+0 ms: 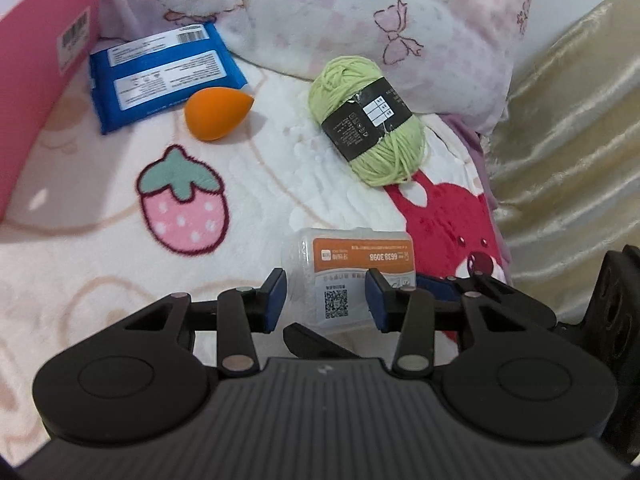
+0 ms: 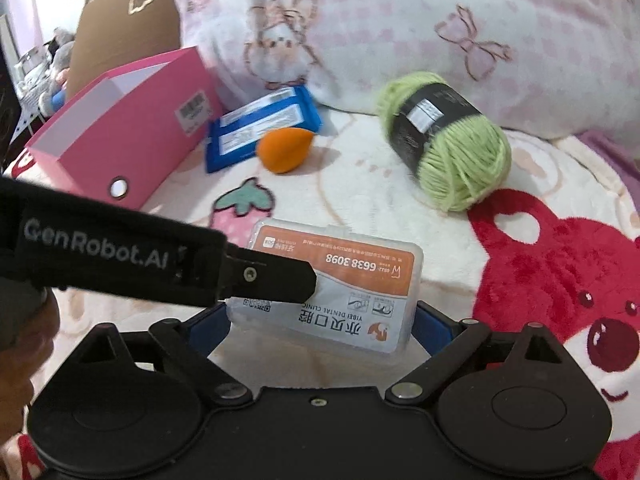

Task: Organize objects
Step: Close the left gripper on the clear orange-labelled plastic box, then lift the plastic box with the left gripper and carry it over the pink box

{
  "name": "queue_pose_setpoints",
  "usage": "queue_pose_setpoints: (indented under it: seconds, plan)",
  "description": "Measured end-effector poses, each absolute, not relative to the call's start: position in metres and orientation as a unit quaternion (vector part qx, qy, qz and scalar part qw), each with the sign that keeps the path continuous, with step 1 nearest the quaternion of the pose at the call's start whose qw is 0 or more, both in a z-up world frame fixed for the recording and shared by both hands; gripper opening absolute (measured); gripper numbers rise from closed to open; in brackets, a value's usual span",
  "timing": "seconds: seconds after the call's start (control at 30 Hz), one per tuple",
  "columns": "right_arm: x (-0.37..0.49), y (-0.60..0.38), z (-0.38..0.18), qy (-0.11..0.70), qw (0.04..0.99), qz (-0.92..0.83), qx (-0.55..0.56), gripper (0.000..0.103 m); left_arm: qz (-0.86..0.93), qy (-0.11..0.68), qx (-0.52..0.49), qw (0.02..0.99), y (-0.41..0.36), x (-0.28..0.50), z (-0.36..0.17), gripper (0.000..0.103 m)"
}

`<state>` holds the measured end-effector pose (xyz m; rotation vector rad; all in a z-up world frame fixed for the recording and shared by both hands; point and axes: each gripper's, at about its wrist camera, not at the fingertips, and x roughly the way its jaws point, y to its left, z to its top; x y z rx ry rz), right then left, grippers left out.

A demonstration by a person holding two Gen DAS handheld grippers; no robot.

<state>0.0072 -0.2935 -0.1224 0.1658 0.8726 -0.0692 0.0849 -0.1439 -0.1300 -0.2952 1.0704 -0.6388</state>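
Observation:
A clear plastic box with an orange-and-white label lies on the plush blanket, right in front of both grippers. My left gripper hovers over its near left part, jaws a little apart; the blue pads do not clamp it. In the right wrist view one black left finger crosses over the box. My right gripper stands wide open, a blue pad off each short end of the box. Farther back lie a green yarn ball, an orange teardrop sponge and a blue wipes pack.
An open pink storage box stands at the left, beside the blue pack. A large pink-print pillow closes off the back. A brown cardboard box is behind the pink one. Golden fabric rises on the right.

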Motion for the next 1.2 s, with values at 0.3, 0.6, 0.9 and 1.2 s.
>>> queue_pose_setpoints:
  seconds: [0.3,0.6,0.9,1.2]
  plan:
    - [-0.001,-0.26,-0.091,0.434,0.898,-0.008,0.074,0.098,-0.296,0.514,-0.105,0.798,-0.114,0.065,-0.09,0.041]
    - [-0.007,-0.225,-0.062,0.466,0.881,0.028,0.075,0.098,-0.288,0.561,-0.085,0.772,-0.083,0.051,-0.06,0.042]
    - [-0.005,-0.209,-0.039,0.486,0.869,0.043,0.075,0.098,-0.305,0.552,-0.086,0.771,-0.06,0.038,-0.041,0.042]
    - [-0.001,-0.191,-0.015,0.48,0.874,0.048,0.051,0.098,-0.313,0.528,-0.106,0.782,-0.035,0.033,-0.022,0.042]
